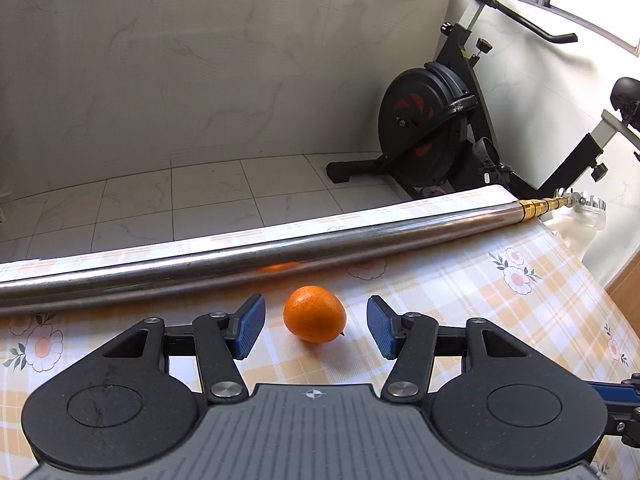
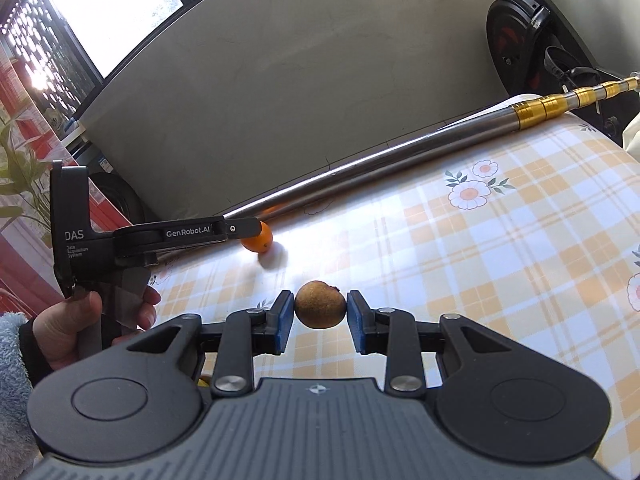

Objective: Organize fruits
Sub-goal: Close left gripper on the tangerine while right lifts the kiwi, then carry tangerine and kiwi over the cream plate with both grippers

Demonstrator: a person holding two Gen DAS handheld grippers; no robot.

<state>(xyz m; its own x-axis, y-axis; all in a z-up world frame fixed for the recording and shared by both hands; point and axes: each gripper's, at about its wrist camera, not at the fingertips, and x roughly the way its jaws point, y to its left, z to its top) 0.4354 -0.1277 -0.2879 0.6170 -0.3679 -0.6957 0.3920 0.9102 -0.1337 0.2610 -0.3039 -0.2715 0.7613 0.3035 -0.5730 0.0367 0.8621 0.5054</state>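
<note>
I see the orange point(image 1: 314, 314) lying on the checked tablecloth point(image 1: 500, 320), just in front of the long steel pole point(image 1: 280, 258). It sits between the blue pads point(image 1: 250, 326) of my left gripper point(image 1: 316, 326), which stands open with clear gaps on both sides. My right gripper point(image 2: 320, 316) is clamped on a brown kiwi point(image 2: 320, 305), nearer me than the pole. A hand point(image 2: 92, 320) holds the left gripper's handle.
</note>
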